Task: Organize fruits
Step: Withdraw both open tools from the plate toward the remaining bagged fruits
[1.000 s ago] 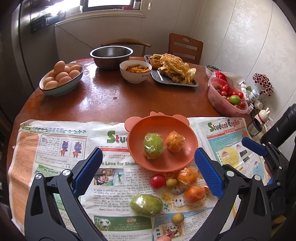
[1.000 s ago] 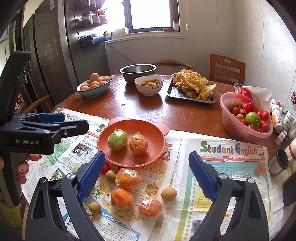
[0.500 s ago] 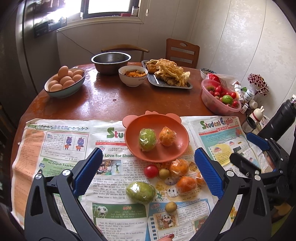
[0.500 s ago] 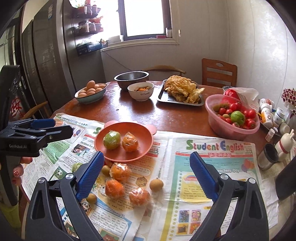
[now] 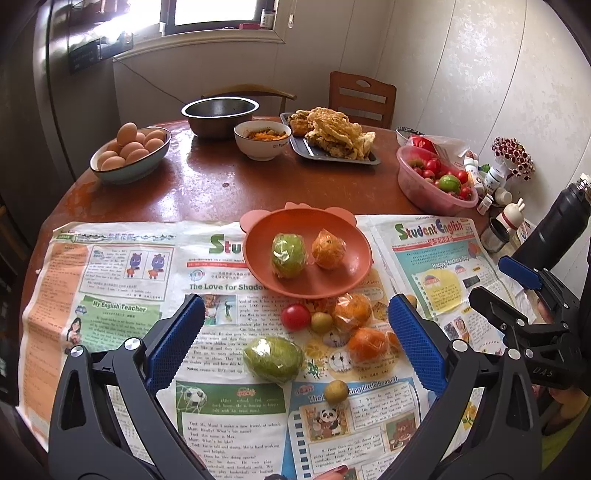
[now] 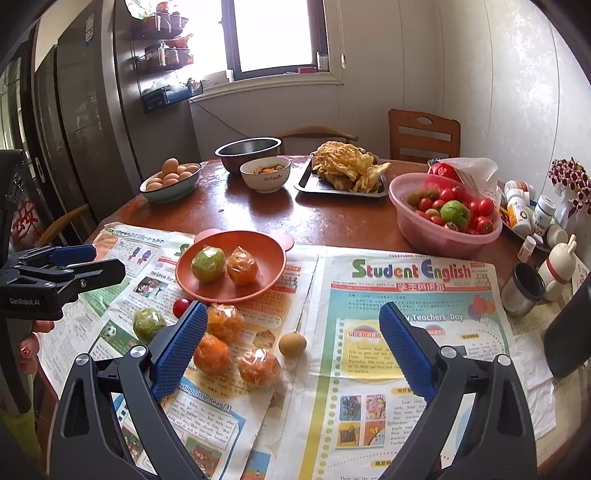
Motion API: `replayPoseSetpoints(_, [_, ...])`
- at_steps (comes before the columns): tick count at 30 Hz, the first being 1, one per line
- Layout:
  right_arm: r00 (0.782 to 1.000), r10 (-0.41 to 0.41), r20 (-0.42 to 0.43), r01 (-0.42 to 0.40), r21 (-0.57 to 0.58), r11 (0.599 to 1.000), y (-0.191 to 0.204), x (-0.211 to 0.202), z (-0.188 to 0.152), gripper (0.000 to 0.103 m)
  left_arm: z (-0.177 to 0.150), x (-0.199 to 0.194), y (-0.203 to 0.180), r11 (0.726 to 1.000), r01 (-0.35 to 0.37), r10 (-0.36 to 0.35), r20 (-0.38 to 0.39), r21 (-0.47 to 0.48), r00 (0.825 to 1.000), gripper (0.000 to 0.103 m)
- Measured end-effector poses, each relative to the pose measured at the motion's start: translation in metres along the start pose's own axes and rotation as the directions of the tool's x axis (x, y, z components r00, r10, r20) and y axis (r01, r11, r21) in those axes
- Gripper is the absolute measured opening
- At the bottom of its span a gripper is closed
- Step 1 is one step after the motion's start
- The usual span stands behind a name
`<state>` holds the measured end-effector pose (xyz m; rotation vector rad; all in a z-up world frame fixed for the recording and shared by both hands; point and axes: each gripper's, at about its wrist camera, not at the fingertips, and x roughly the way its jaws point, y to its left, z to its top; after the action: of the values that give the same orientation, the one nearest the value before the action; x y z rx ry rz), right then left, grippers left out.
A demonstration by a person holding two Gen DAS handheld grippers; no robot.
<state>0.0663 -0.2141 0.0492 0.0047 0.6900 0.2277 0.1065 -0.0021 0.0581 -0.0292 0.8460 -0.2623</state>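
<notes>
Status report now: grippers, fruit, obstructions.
Left gripper and right gripper open, empty. Orange plastic plate holds two wrapped fruits; wrapped green fruit and wrapped oranges loose on newspaper. Nothing blocking.

The left gripper's (image 5: pixel 295 339) handles run off the bottom edge of its own view, and one blue finger (image 5: pixel 413 341) hides part of a wrapped orange (image 5: pixel 369 344). In the right view, a finger (image 6: pixel 181 349) of the right gripper (image 6: pixel 291 350) covers part of the tomato (image 6: pixel 181 306) and the near edge of two wrapped oranges (image 6: pixel 225 323). The plate (image 6: pixel 207 290) hides the newspaper (image 6: pixel 406 273) headline behind it. The flask (image 5: pixel 554 229) is cut by the right edge. Bottle (image 6: pixel 543 214) labels are too small to read. A hand (image 6: pixel 31 339) shows only in part at the left edge. The window (image 6: pixel 277 33) is blown out white.
</notes>
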Motion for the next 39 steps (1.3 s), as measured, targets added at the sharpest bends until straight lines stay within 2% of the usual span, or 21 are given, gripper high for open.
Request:
replayPoseSetpoints(31, [0.998, 0.009, -0.056, -0.009, 0.001, 1.0, 0.011, 0.01, -0.036, 0.094, -0.046, 0.013, 0.002, 1.0, -0.02, 0.022, -0.058, 0.02, 0.998, 0.093])
replayPoseSetpoints(39, [0.996, 0.009, -0.083, -0.008, 0.001, 1.0, 0.014, 0.017, -0.045, 0.094, -0.062, 0.024, 0.007, 0.999, -0.034, 0.035, -0.097, 0.016, 0.995, 0.093])
